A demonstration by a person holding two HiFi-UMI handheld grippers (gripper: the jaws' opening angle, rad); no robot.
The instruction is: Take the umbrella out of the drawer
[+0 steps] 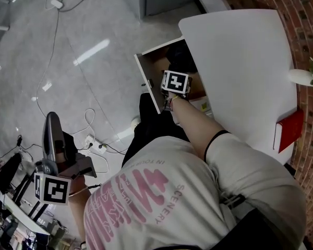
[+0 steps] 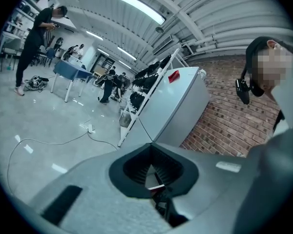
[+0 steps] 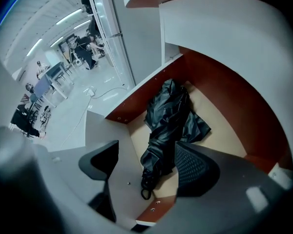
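Right gripper view looks steeply down into an open drawer [image 3: 234, 101] with red-brown walls and a pale floor. A black folded umbrella [image 3: 168, 123] lies along that floor, its loose cloth bunched toward the far end and its small strap loop at the near end, close to the drawer's front corner. The right gripper [image 3: 146, 164] hangs just above it with its jaws spread wide. The umbrella's near end shows in the gap between them, and neither pad presses on it.

The head view shows the person's right arm stretched out to the drawer, which stands pulled out from under the white bench [image 1: 240, 72]. A red box [image 1: 288, 130] sits at the bench's near corner. Brick wall [image 1: 302, 14] runs behind the bench.

The left gripper [image 1: 53, 134] is well apart from the drawer, low at the person's left side over the grey floor [image 1: 68, 61], where white cables and a power strip [image 1: 96, 146] lie. In the left gripper view its jaws meet with nothing between them, pointing out across the room toward a white cabinet [image 2: 178, 106].
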